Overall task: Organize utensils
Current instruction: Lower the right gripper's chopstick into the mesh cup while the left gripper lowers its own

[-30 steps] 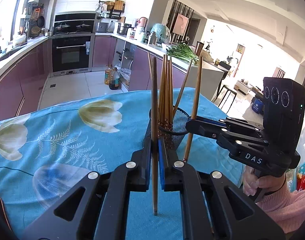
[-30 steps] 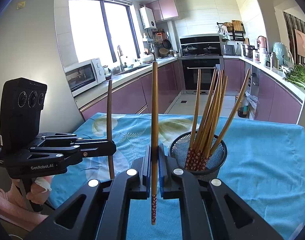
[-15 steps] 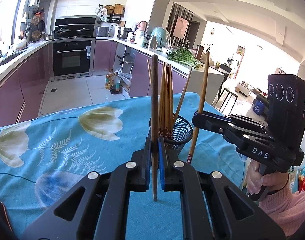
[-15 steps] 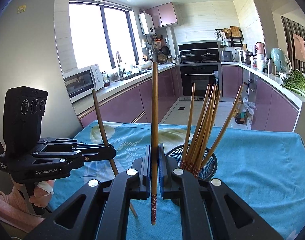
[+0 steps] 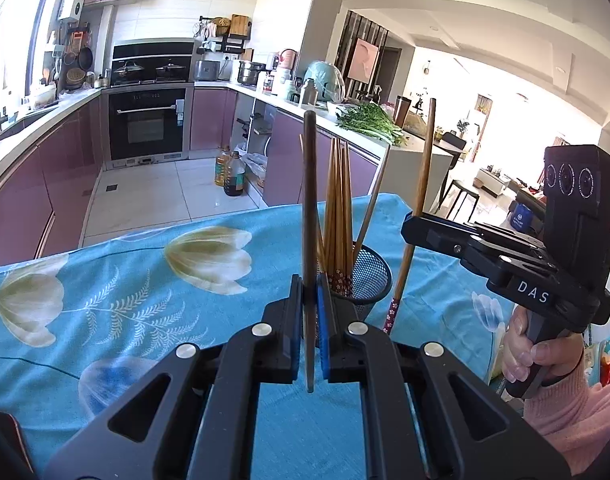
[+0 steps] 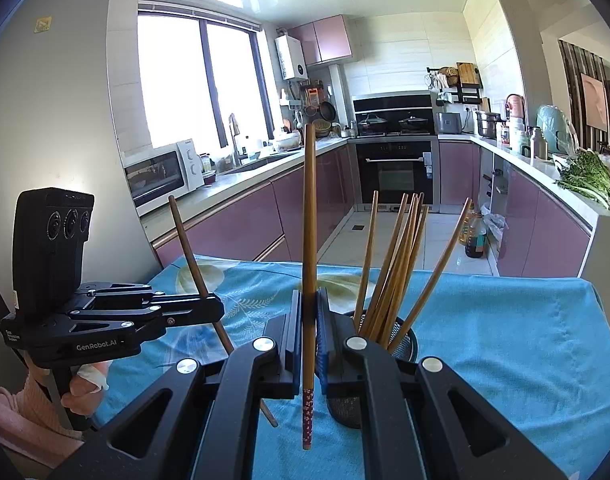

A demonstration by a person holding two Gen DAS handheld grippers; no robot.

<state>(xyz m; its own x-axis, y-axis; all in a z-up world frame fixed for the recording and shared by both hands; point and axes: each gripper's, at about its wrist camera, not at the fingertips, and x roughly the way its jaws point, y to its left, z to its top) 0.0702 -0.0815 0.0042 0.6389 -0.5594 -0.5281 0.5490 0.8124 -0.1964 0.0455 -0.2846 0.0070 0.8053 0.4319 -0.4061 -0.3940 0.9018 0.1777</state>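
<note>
My left gripper is shut on a brown chopstick, held upright just in front of the black mesh holder. The holder stands on the blue flowered tablecloth and holds several wooden chopsticks. My right gripper is shut on another chopstick with a red patterned end, held upright beside the holder. In the left wrist view the right gripper is to the right of the holder. In the right wrist view the left gripper holds its chopstick tilted.
The table stands in a kitchen with purple cabinets and an oven beyond. Oil bottles stand on the floor. Greens lie on the counter at right. A microwave sits on the left counter.
Both grippers have risen with their chopsticks, and the holder sits lower in both views. The left gripper's chopstick now tilts in the right wrist view.
</note>
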